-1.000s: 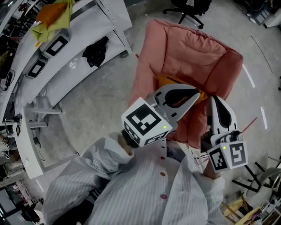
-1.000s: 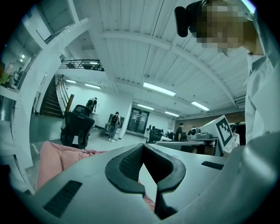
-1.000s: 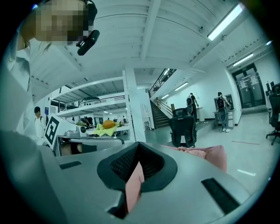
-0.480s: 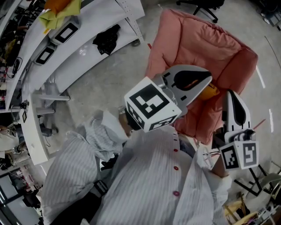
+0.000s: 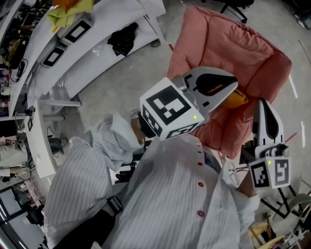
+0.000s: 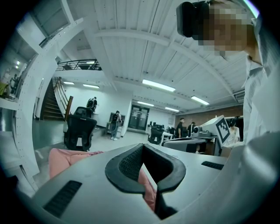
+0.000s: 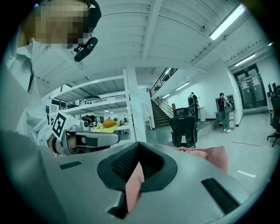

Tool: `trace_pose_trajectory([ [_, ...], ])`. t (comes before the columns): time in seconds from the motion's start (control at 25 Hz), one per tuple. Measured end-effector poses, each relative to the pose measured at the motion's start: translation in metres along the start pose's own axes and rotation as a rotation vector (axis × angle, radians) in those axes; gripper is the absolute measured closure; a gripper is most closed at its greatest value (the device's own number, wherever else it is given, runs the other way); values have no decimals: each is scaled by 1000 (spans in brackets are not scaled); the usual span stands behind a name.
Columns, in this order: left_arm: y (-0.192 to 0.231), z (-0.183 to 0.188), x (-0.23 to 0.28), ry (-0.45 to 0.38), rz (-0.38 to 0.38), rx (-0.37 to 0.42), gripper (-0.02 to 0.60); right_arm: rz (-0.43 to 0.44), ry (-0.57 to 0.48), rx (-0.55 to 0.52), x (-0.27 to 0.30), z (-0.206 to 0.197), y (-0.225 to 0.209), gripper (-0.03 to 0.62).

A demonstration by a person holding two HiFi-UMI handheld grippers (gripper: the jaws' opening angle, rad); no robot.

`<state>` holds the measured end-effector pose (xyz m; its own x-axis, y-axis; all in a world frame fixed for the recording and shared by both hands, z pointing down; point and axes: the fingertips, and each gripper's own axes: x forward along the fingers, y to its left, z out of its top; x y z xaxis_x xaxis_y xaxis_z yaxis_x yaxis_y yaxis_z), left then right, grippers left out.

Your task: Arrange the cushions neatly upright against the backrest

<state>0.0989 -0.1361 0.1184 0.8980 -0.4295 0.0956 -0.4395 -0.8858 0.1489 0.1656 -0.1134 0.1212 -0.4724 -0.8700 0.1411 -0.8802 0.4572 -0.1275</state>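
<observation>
A pink armchair stands on the concrete floor ahead of me. An orange cushion lies on its seat, mostly hidden behind my left gripper. That gripper is shut and empty, held level above the seat's front. My right gripper is also shut and empty, off the chair's right front corner. In the left gripper view the shut jaws show only a sliver of pink fabric beyond them. In the right gripper view the jaws face the pink chair, with the left gripper alongside.
A long white shelving bench runs along the left, with a black item and a yellow-orange cloth on it. A black office chair stands behind the armchair. Several people stand far across the hall. Metal frames lie at lower right.
My left gripper has drifted a little toward the armchair, over the orange cushion. The head view has swung. The right gripper has held still and both stay shut.
</observation>
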Motion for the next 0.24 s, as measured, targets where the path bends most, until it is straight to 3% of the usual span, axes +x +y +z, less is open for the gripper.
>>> trace_pose_trajectory([
  [0.24, 2, -12, 4, 30, -9, 3, 572, -10, -2, 5, 0, -4, -4, 582],
])
